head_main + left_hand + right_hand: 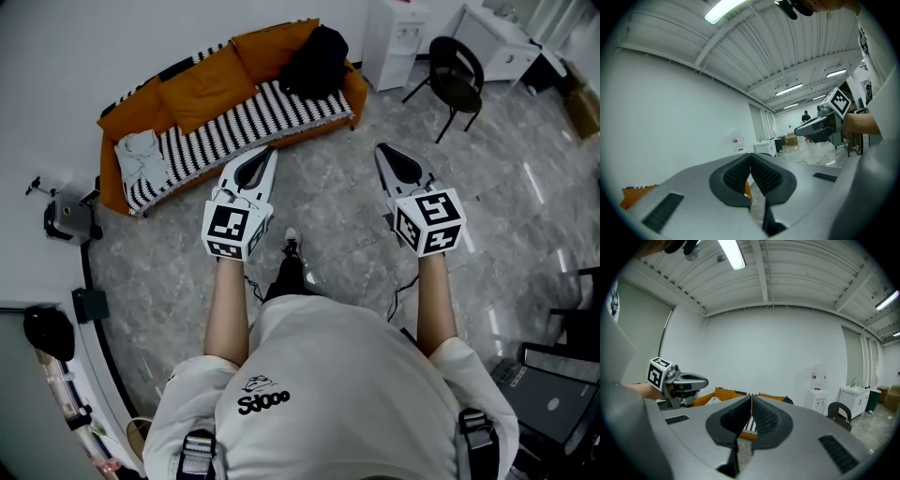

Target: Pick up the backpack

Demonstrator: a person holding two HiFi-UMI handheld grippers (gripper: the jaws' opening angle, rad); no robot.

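The black backpack (314, 61) rests on the right end of an orange sofa (202, 89) with a black-and-white striped seat cover, across the floor from me. Both grippers are held out level in front of the person, well short of the sofa and pointing toward it. My left gripper (271, 151) is shut with nothing between its jaws, and its closed tips (750, 157) meet in its own view. My right gripper (380, 148) is also shut and empty (751, 399). The orange sofa (722, 392) shows just past the right jaws.
A grey garment (141, 157) lies on the sofa's left end. A black chair (457, 80), a white water dispenser (394, 37) and a white desk (502, 42) stand to the right of the sofa. A small machine (66, 216) sits by the left wall. Grey marble floor (328, 202) lies between me and the sofa.
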